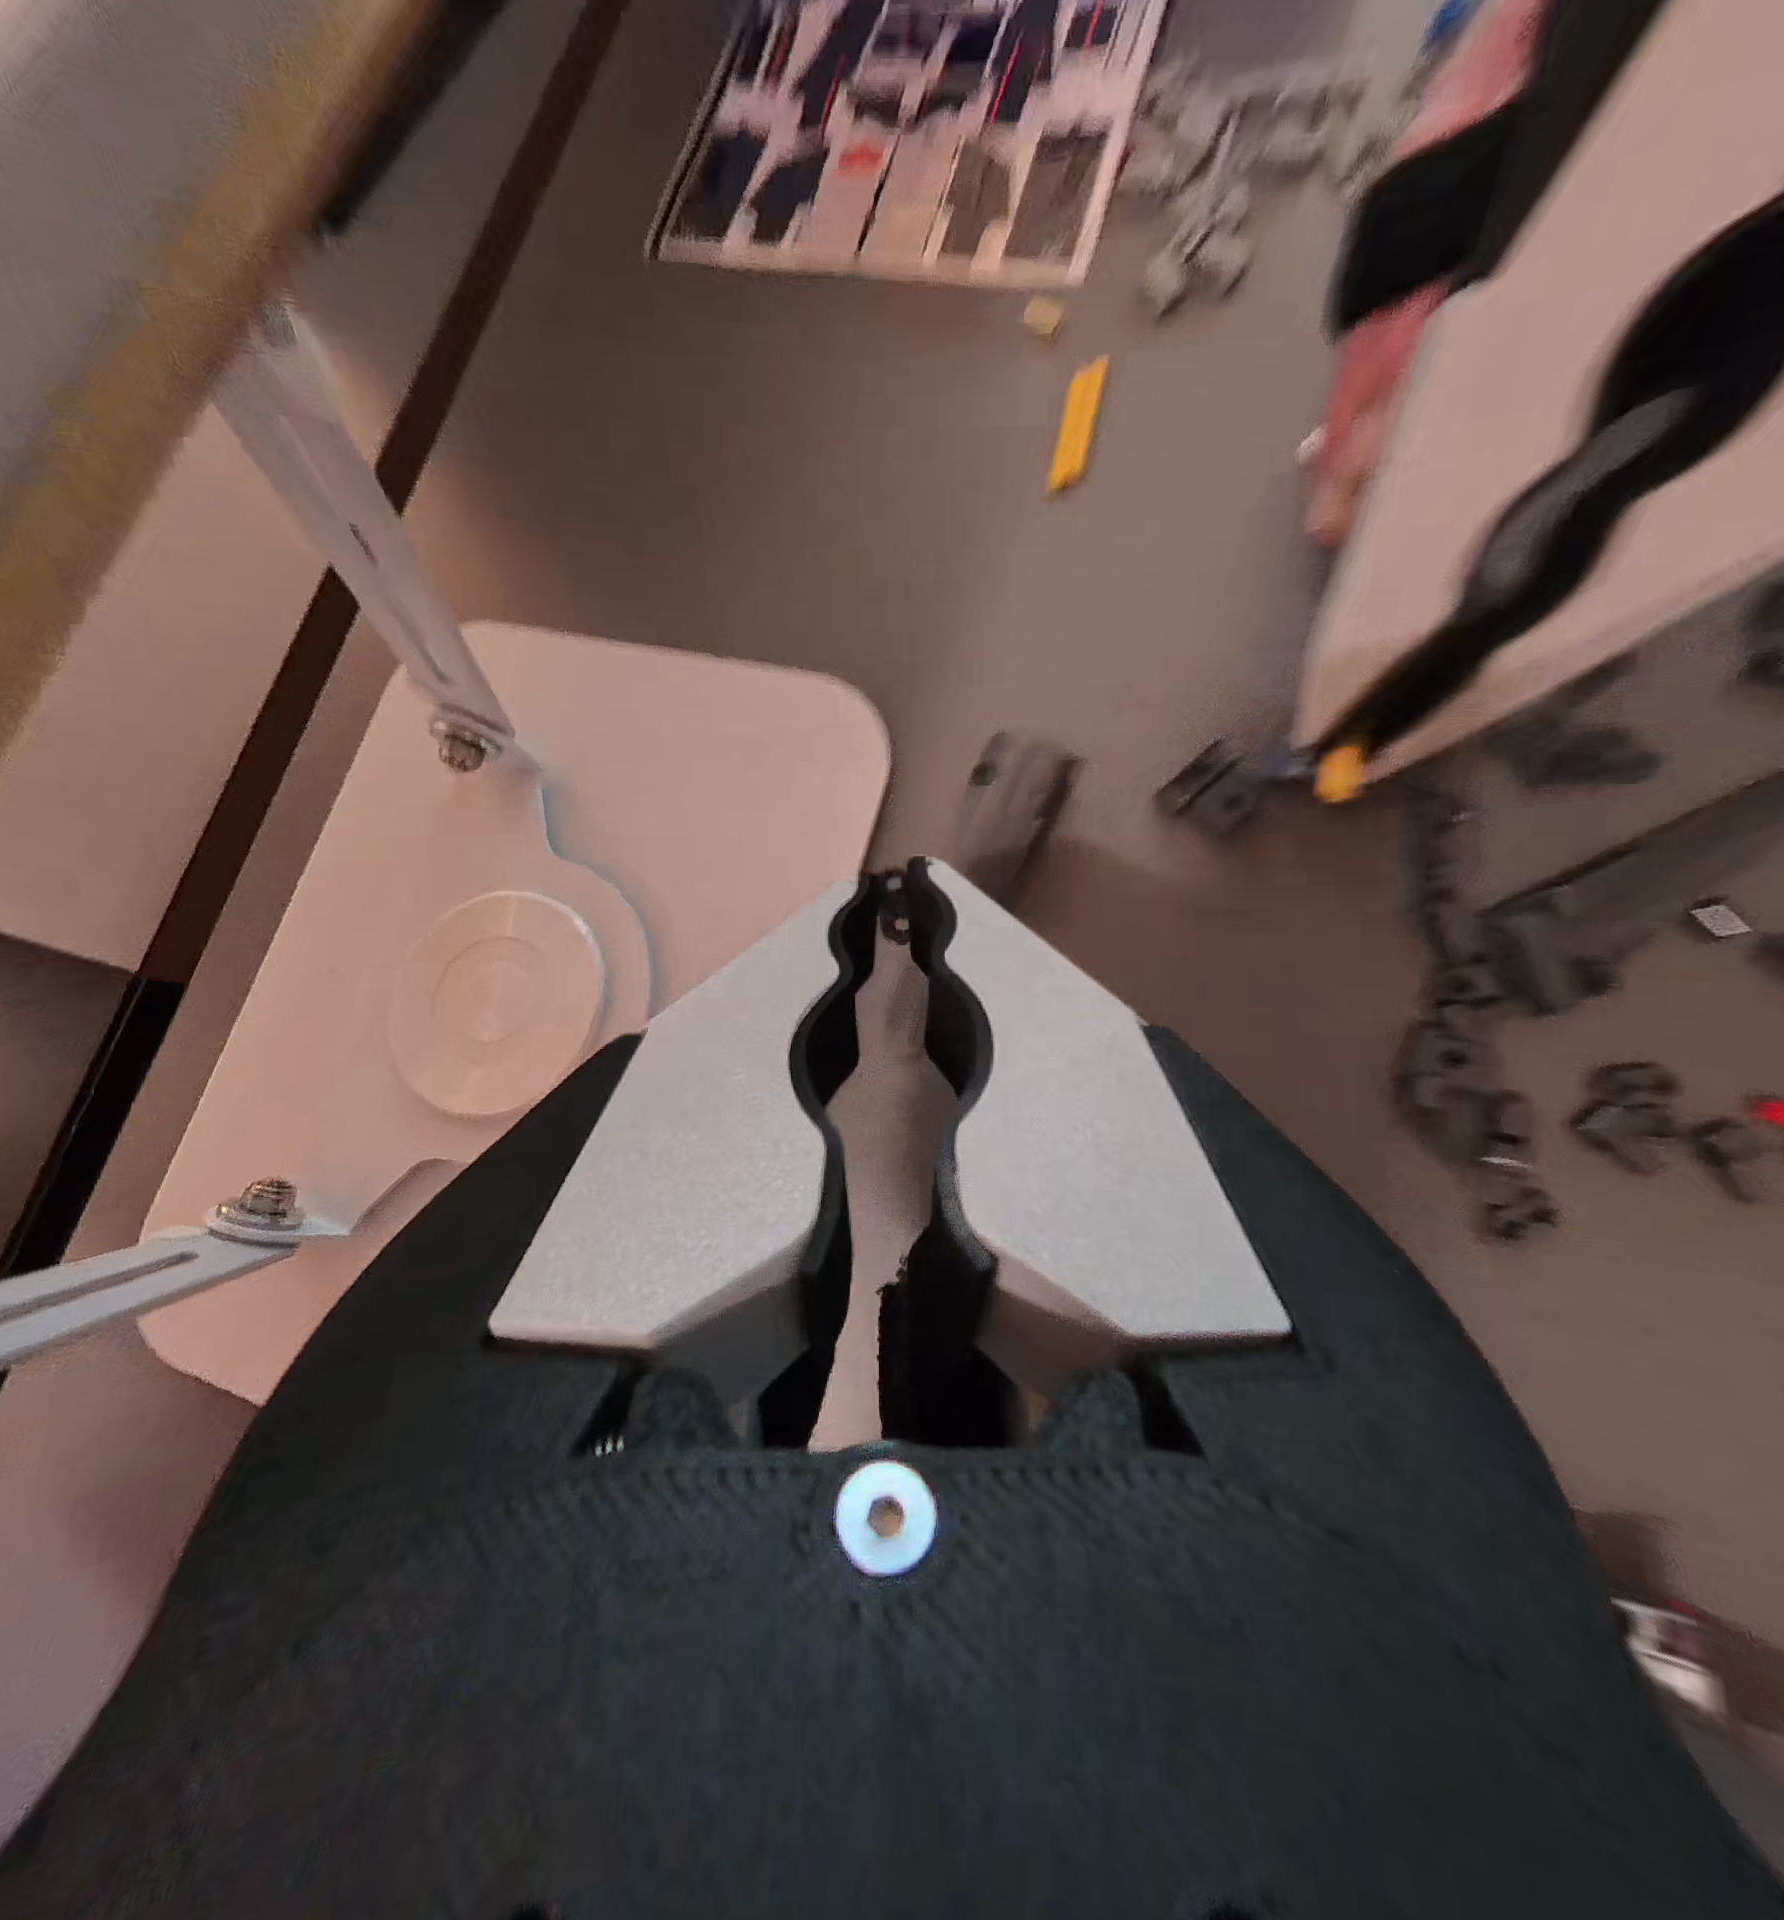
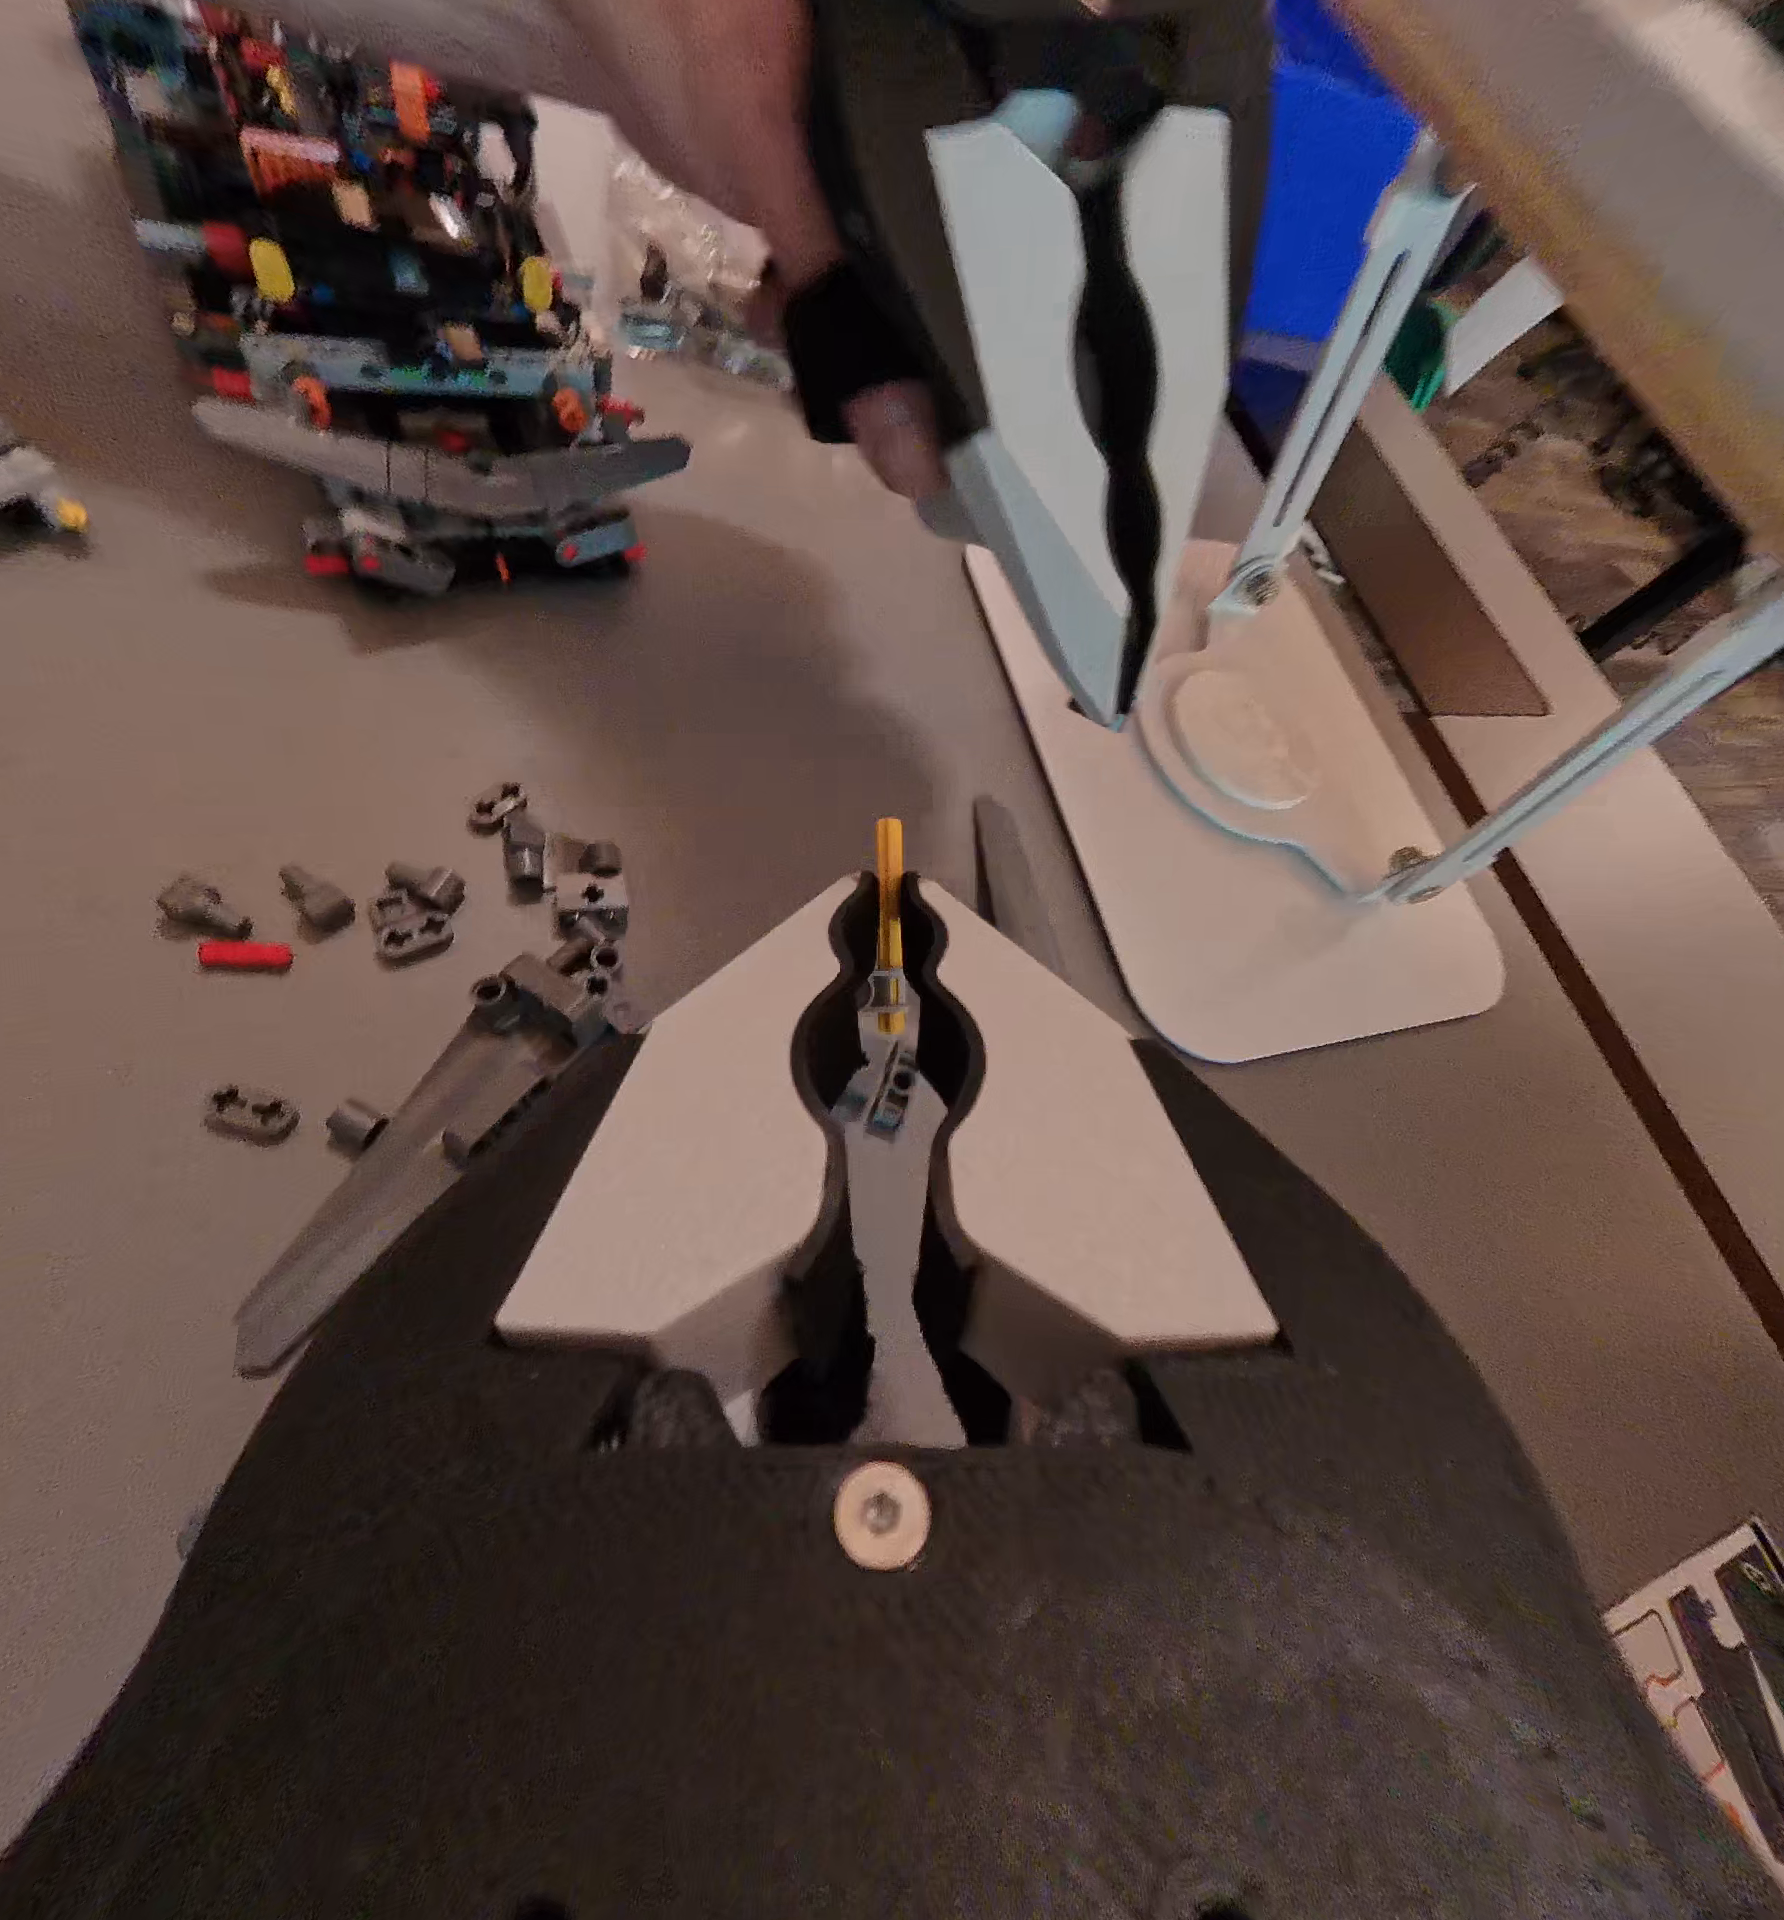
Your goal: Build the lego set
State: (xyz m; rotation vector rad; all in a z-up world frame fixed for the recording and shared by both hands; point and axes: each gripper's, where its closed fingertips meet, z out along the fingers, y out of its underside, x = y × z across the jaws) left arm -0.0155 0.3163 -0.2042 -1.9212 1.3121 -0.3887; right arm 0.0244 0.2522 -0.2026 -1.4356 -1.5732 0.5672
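Note:
In the left wrist view my left gripper [image 1: 900, 883] is shut on a small dark piece with holes [image 1: 896, 916], pinched at the very fingertips, just past the edge of a white stand base [image 1: 742, 748]. In the right wrist view my right gripper [image 2: 889, 883] is shut on a yellow axle [image 2: 888, 862] that sticks out past the tips, with a small grey part [image 2: 880, 987] on its rear end. The left gripper [image 2: 1125, 707] also shows there, tips down over the white base [image 2: 1283, 935]. The right gripper [image 1: 1355, 743] with the yellow axle [image 1: 1340, 774] shows at the right of the left wrist view.
Several loose grey parts [image 2: 555, 873], a red pin [image 2: 244, 956] and a long grey blade-shaped piece [image 2: 431, 1143] lie left of my right gripper. A large built brick model [image 2: 400, 343] stands at the back left. A printed sheet [image 1: 898, 135] and a yellow bar [image 1: 1078, 421] lie on the grey table. One gripper's finger ends stand about 8 centimetres off the other's. The red pin [image 2: 244, 956] is about 12 centimetres from my right fingertips and 20 centimetres from my left.

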